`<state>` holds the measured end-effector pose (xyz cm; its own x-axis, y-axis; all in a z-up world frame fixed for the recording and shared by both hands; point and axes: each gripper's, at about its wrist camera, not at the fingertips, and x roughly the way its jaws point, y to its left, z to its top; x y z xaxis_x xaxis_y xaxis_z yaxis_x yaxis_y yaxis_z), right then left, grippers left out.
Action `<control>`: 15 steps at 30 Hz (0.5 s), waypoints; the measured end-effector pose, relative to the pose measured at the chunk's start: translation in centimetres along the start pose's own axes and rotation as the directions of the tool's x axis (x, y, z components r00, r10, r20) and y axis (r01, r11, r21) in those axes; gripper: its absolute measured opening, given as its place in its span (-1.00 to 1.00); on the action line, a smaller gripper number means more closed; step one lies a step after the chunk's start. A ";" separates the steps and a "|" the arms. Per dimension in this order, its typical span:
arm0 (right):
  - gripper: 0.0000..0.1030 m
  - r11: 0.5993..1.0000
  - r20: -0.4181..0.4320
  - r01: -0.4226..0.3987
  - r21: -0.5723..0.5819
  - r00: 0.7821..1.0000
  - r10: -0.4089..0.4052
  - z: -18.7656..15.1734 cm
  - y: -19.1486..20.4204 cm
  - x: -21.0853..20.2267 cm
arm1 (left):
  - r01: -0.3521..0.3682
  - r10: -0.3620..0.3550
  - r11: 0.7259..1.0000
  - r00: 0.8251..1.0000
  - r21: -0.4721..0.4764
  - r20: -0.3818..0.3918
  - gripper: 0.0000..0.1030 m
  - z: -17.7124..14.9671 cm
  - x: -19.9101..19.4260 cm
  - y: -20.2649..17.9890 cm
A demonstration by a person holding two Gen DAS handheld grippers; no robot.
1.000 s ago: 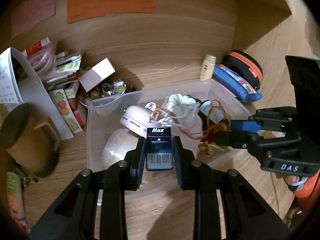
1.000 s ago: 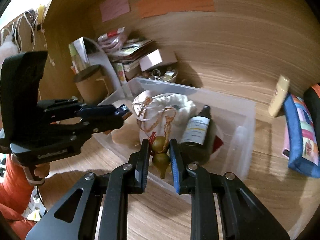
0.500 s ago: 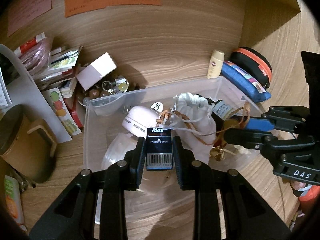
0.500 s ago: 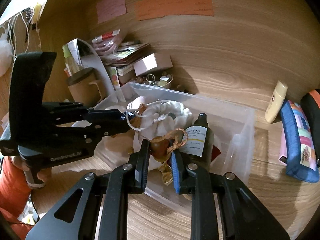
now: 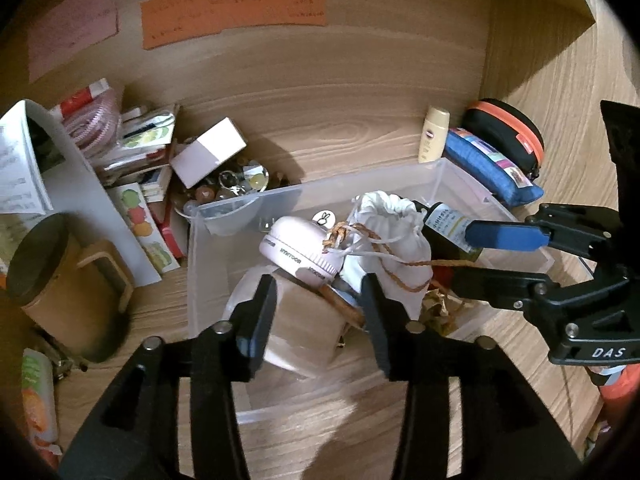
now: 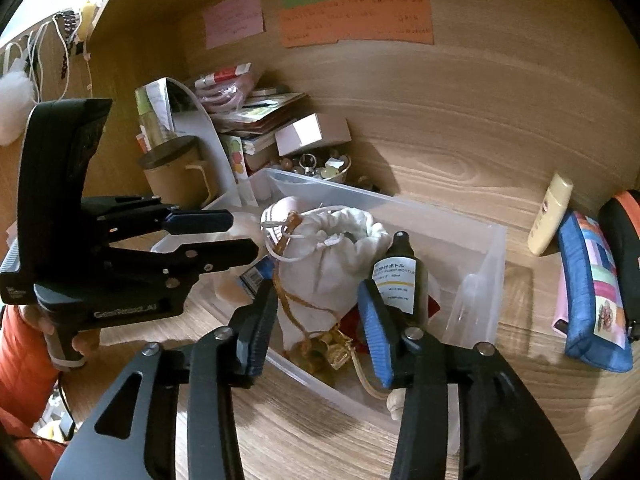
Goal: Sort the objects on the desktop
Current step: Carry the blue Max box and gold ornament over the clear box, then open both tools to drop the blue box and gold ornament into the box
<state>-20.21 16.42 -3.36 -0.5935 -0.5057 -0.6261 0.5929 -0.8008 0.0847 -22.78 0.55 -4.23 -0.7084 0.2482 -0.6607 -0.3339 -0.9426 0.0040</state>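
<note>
A clear plastic bin (image 5: pixel 320 190) (image 6: pixel 472 240) stands on the wooden desk. It holds a white drawstring pouch (image 5: pixel 394 236) (image 6: pixel 332 256), a pink round device (image 5: pixel 298 250), a dark pump bottle (image 6: pixel 400 276) (image 5: pixel 448 226) and a gold gourd charm on a brown cord (image 6: pixel 320 350). The blue Max staple box (image 6: pixel 256 276) lies in the bin near the left gripper. My left gripper (image 5: pixel 320 308) (image 6: pixel 236 236) is open and empty over the bin's front. My right gripper (image 6: pixel 318 324) (image 5: pixel 476 252) is open and empty above the charm.
Left of the bin are a brown mug (image 5: pixel 52 280), papers, a white box (image 5: pixel 208 152) and a bowl of trinkets (image 5: pixel 232 184). To the right are a cream tube (image 6: pixel 550 214), a blue pouch (image 6: pixel 592 292) and a black-orange case (image 5: pixel 506 136).
Both grippers opened. The left let go of the Max staple box and the right let go of the gourd charm; both things now lie in the bin.
</note>
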 end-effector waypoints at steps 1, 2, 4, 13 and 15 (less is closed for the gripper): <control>-0.23 1.000 0.000 0.005 0.001 1.000 -0.005 0.0 0.0 0.0 | -0.011 0.011 1.000 1.000 0.000 0.004 0.14 -0.1 -0.2 0.1; -0.22 1.000 -0.003 0.012 0.001 1.000 -0.012 0.0 0.0 0.0 | -0.033 0.033 0.999 0.999 -0.001 0.017 0.26 -0.2 -0.6 0.1; -0.18 1.000 -0.006 0.026 0.003 1.000 -0.026 0.1 0.1 0.0 | -0.056 0.056 0.998 0.998 0.003 0.043 0.45 -0.4 -1.3 0.0; 0.51 0.999 0.026 0.041 0.005 0.999 -0.041 0.1 1.0 -2.5 | -0.132 0.131 0.991 0.988 0.019 0.082 0.87 -0.9 -3.9 0.0; 0.57 0.998 0.045 0.063 0.006 0.997 -0.063 0.0 1.2 -3.3 | -0.143 0.142 0.990 0.986 0.011 0.088 0.92 -1.0 -4.4 0.0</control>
<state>-17.55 17.08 -1.17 -0.6536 -0.4683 -0.5946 0.5515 -0.8327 0.0495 -19.06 -0.76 -2.12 -0.8004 0.1307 -0.5851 -0.2356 -0.9660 0.1066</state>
